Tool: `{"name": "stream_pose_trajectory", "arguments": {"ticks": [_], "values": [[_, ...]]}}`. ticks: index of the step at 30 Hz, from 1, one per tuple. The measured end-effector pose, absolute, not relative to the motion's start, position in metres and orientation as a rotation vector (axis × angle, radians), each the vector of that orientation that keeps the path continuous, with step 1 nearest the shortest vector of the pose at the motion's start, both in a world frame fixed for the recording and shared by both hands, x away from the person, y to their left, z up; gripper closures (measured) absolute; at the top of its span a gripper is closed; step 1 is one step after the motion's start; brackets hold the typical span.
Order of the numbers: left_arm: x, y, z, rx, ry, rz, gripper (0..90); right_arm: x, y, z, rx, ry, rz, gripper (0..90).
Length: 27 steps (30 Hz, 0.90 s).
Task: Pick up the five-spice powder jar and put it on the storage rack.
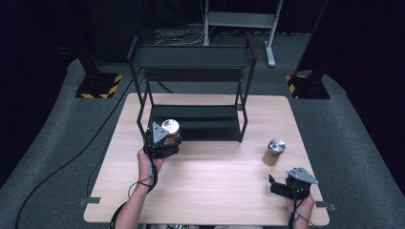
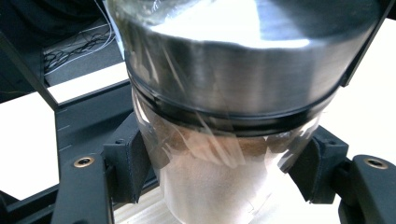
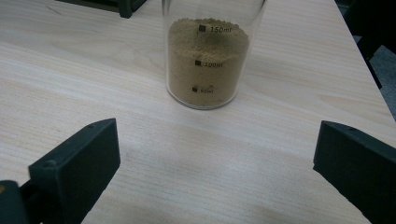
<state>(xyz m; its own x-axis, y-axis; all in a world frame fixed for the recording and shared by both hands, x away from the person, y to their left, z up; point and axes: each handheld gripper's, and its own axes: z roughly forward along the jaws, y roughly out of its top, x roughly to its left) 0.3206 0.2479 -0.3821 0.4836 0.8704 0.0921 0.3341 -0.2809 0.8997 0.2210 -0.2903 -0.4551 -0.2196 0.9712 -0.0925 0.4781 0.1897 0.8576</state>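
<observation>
My left gripper (image 1: pixel 167 141) is shut on a glass jar (image 1: pixel 170 129) with a silver lid and brown powder inside, just in front of the black shelf rack (image 1: pixel 193 123). In the left gripper view the jar (image 2: pixel 224 140) stands between both black pads (image 2: pixel 128 163), its metal lid at the top. A second jar (image 1: pixel 274 151) of brown powder stands on the table at the right. My right gripper (image 1: pixel 278 183) is open, a little nearer the front edge than that jar. In the right gripper view the jar (image 3: pixel 208 60) stands ahead of the spread jaws, with volume marks on the glass.
The light wooden table (image 1: pixel 210 186) has bare room in the middle and front. The rack's lower shelf (image 1: pixel 200 121) sits on the table's far half, its upper shelf (image 1: pixel 191 55) above. Cables and yellow-black stand bases (image 1: pixel 99 86) lie on the floor beyond.
</observation>
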Motion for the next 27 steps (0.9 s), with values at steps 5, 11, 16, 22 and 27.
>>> {"name": "stream_pose_trajectory", "arguments": {"ticks": [5,11,16,22,27], "values": [[0.325,0.247,-0.381,1.839,1.016,0.752,30.8,0.221,-0.29,-0.455,1.362,1.801,0.941,0.0],[0.329,0.245,-0.378,1.841,1.013,0.753,30.8,0.221,-0.29,-0.455,1.362,1.799,0.942,0.0],[0.332,0.244,-0.377,1.842,1.013,0.753,30.8,0.221,-0.29,-0.455,1.362,1.8,0.942,0.0],[0.336,0.243,-0.377,1.845,1.017,0.751,30.8,0.221,-0.29,-0.455,1.362,1.799,0.942,0.0],[0.339,0.242,-0.376,1.85,1.016,0.753,30.8,0.221,-0.29,-0.455,1.362,1.8,0.942,0.0]]}}
